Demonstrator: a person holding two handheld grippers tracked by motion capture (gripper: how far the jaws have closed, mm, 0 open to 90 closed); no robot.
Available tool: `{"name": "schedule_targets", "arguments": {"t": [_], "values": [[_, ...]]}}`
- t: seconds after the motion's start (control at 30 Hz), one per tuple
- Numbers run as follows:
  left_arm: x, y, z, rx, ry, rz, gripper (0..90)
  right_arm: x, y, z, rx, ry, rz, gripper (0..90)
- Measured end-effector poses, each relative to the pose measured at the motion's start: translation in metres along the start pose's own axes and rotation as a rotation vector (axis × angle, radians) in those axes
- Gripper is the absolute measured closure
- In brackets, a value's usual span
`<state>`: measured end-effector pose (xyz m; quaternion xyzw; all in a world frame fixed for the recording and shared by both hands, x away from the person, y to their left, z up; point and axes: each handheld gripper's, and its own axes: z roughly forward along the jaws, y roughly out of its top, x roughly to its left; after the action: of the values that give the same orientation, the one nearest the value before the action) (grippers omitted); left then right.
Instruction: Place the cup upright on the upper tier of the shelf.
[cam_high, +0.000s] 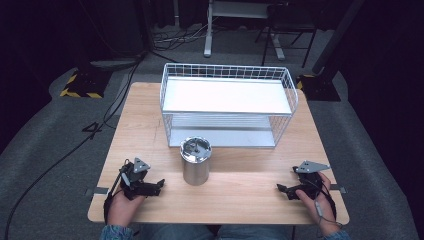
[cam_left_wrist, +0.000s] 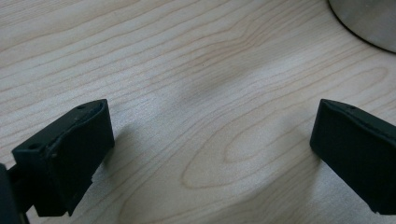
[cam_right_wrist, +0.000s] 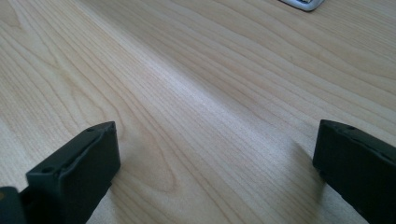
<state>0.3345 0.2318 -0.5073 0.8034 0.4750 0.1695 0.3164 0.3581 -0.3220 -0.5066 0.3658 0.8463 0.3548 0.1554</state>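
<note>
- The steel canister (cam_high: 195, 161) stands upright near the middle of the wooden table (cam_high: 240, 195), just in front of the white wire shelf rack (cam_high: 227, 105) and apart from it; a small knob sits on its lid.
- The left gripper (cam_high: 159, 184) rests low on the table to the canister's left, jaws wide apart with only bare wood between them — in the left gripper view the canister's (cam_left_wrist: 369, 21) rounded base edges into the top right corner.
- The right gripper (cam_high: 281, 189) lies well off to the canister's right, also spread open and holding nothing.
- Likely risk: the canister is tall, smooth and narrow-based — a one-sided push from either jaw could tip it or slide it into the rack.
- A grip taken too high, or on the lid alone, might lift the lid off rather than the body.
</note>
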Motion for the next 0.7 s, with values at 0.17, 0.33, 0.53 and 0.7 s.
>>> {"name": "schedule_targets", "arguments": {"t": [0.17,0.33,0.53,0.7], "values": [[-0.0005,-0.0001,-0.0001,0.000,-0.004,0.004,0.0,0.0000,0.0000,0.0000,0.000,0.000,0.000,1.1],[0.0000,0.0002,0.0000,0.001,-0.006,0.010,0.0,0.0000,0.0000,0.0000,0.000,0.000,0.000,1.1],[0.0013,0.0021,-0.0004,0.014,0.001,0.019,0.0,0.0001,0.0000,0.0000,0.000,-0.001,0.000,1.0],[0.0022,0.0055,-0.0074,-0.009,0.026,0.036,0.0,0.0001,0.0000,0.0001,0.000,-0.002,0.000,1.0]]}}
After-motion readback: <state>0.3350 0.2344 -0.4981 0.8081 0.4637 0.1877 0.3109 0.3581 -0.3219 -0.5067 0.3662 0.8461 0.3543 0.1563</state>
